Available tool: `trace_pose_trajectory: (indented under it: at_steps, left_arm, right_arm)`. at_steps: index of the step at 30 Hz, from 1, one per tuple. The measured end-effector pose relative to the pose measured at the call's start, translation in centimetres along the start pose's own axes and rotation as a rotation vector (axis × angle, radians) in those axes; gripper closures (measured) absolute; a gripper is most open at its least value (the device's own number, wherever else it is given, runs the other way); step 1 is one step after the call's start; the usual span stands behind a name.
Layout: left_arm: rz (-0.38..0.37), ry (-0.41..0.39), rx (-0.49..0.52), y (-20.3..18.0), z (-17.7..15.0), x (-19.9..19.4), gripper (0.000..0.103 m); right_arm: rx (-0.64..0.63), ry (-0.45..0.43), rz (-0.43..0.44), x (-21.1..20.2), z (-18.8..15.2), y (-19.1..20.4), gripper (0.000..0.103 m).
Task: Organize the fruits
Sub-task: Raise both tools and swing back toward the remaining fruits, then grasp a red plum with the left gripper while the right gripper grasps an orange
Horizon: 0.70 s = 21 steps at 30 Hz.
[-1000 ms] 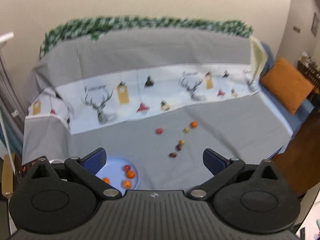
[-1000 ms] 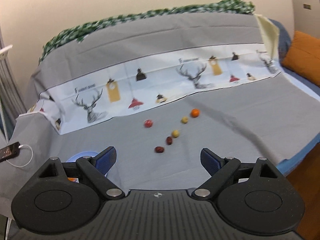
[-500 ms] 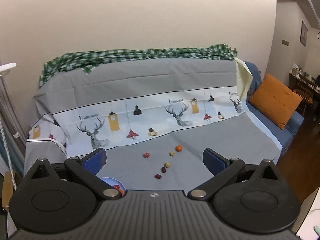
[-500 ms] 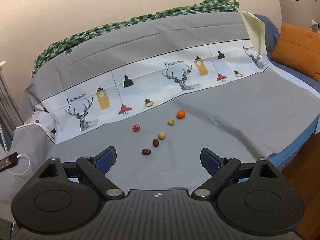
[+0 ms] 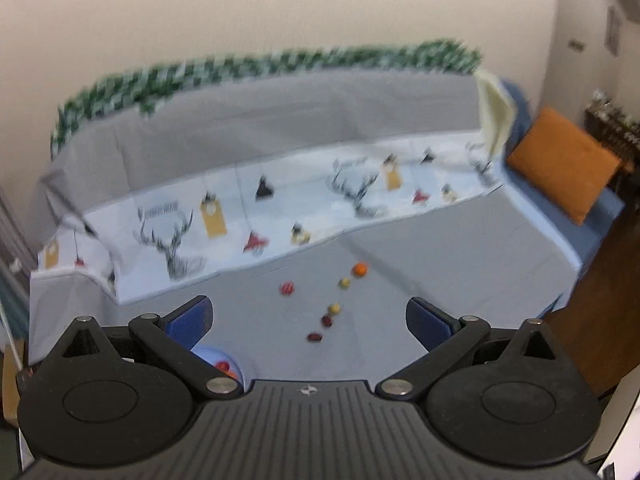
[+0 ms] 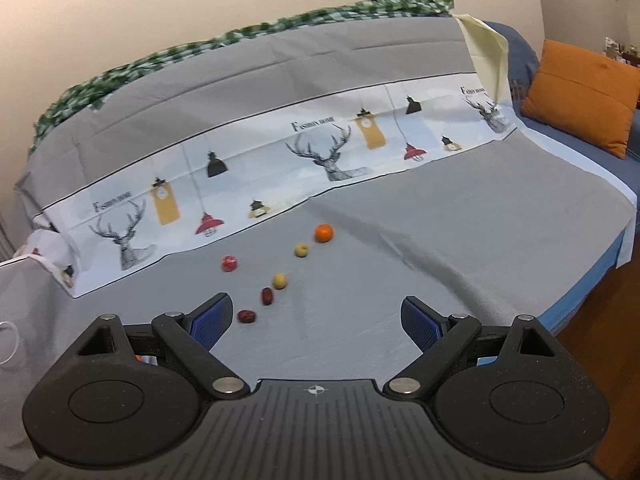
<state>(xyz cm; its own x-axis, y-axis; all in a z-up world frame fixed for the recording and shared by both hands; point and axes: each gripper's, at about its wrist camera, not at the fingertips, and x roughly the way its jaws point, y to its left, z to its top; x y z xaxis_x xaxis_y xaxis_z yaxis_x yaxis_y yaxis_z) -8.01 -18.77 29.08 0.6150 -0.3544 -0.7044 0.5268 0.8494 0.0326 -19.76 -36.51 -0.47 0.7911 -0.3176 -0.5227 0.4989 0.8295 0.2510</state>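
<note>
Several small fruits lie on a grey cloth over a sofa seat: an orange (image 6: 323, 233), two yellow-green fruits (image 6: 301, 250) (image 6: 279, 281), a red fruit (image 6: 229, 263) and two dark red dates (image 6: 267, 296) (image 6: 246, 315). The same row shows in the left wrist view, led by the orange (image 5: 360, 269). A light blue plate (image 5: 224, 360) with red and orange fruit peeks out behind my left gripper's left finger. My left gripper (image 5: 308, 316) and right gripper (image 6: 316, 316) are both open and empty, held back from the fruits.
The cloth's deer-print band (image 6: 332, 152) runs up the sofa back, with a green checked blanket (image 6: 240, 32) on top. An orange cushion (image 6: 580, 92) sits at the right. The seat's front edge drops to wooden floor (image 5: 592, 280) at the right.
Both views have shifted. The left gripper tilted up, then back down toward the seat, and the plate stays mostly hidden. The right gripper moved slightly closer to the fruits. Both stayed open.
</note>
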Motion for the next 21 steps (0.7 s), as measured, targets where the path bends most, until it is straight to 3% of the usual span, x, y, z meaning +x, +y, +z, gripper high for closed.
trace_pose_trajectory:
  at_steps: [4,9,11,13,16,18,21]
  left_arm:
    - [0.072,0.074,-0.025,1.8,-0.3,8.2,0.0]
    - [0.078,0.236,-0.062,5.2,-1.5,21.1,0.0]
    - [0.072,0.239,-0.021,5.9,-2.1,27.1,0.0]
    - [0.126,0.246,0.03,5.9,-2.6,32.1,0.0]
    - [0.137,0.287,0.084,5.9,-3.1,41.0,0.0]
    - [0.112,0.31,0.048,6.2,-3.1,45.7,0.0]
    - [0.124,0.27,0.049,6.1,-2.9,52.2,0.0]
  right_arm:
    - [-0.022,0.004,-0.025,3.5,0.8,-1.0,0.009]
    - [-0.047,0.025,-0.054,9.9,1.7,-1.9,0.008]
    - [-0.056,0.052,-0.061,13.3,2.0,-2.0,0.008]
    - [-0.071,0.066,-0.069,17.0,2.2,-1.8,0.008]
    - [-0.104,0.082,-0.1,23.3,2.6,-1.6,0.008]
    - [-0.107,0.106,-0.111,27.9,3.0,-1.5,0.008]
    - [-0.123,0.133,-0.123,34.5,3.3,-1.3,0.008]
